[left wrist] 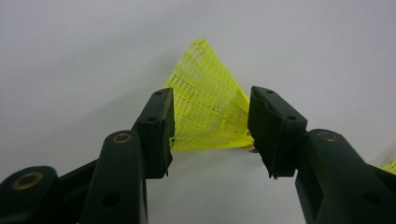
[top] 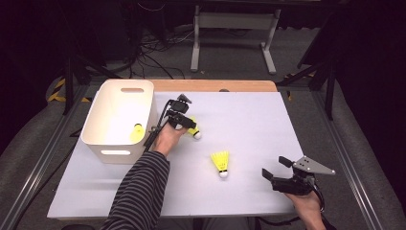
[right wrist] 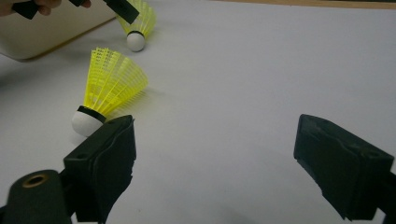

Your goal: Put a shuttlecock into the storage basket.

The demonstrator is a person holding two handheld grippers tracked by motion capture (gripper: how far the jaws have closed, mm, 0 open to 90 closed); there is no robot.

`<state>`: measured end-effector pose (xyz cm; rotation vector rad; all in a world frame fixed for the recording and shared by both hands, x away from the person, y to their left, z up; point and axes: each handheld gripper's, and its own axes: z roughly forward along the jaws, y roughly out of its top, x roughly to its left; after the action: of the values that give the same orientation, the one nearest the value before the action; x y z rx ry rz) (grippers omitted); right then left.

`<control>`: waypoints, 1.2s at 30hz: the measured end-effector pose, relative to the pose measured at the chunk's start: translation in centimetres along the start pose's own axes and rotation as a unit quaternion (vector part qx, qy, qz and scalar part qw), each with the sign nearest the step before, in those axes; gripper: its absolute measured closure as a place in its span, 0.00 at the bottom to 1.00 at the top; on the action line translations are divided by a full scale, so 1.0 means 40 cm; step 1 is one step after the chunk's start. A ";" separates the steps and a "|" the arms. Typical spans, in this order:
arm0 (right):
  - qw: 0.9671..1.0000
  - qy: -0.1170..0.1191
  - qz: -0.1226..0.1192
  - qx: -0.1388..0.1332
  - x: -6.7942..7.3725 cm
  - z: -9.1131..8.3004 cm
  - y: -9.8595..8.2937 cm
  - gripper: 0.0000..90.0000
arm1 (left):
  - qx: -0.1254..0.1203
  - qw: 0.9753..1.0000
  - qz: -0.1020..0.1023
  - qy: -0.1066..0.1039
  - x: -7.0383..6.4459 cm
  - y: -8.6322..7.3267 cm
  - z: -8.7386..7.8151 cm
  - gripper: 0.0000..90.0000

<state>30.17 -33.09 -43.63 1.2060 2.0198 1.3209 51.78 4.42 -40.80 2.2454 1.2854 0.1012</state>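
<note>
shuttlecock at the left jaws (left wrist: 208,109): yellow mesh skirt, white cork, lying on its side on the white mat, cork toward 4 o'clock, just right of the bin | 2nd shuttlecock (top: 220,163): yellow skirt, white cork, tipped over at mat centre, cork toward 6 o'clock | 3rd shuttlecock (top: 137,132): yellow, inside white bin (top: 103,103)

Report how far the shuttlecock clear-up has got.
Done: one yellow plastic shuttlecock already lies inside the white plastic bin. In hand: the left gripper straddles a second yellow shuttlecock beside the bin, jaws not closed on it. Left: a third yellow shuttlecock lies mid-table on the white table; the right gripper waits open nearby.
</note>
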 end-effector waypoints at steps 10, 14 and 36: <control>1.000 -0.001 -0.001 -0.001 0.000 0.000 0.000 0.15 | 0.005 1.000 0.012 -0.001 -0.002 -0.001 -0.005 0.71; 1.000 -0.001 0.000 -0.001 0.000 -0.001 0.000 0.15 | 0.009 1.000 0.006 -0.006 -0.005 -0.003 -0.007 0.76; 1.000 -0.001 -0.001 -0.002 0.002 -0.002 0.000 0.15 | 0.003 0.999 0.023 -0.042 -0.023 -0.004 -0.026 0.96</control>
<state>30.10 -33.07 -43.59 1.2025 2.0155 1.3210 50.83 4.15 -39.82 2.2610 1.1918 0.0205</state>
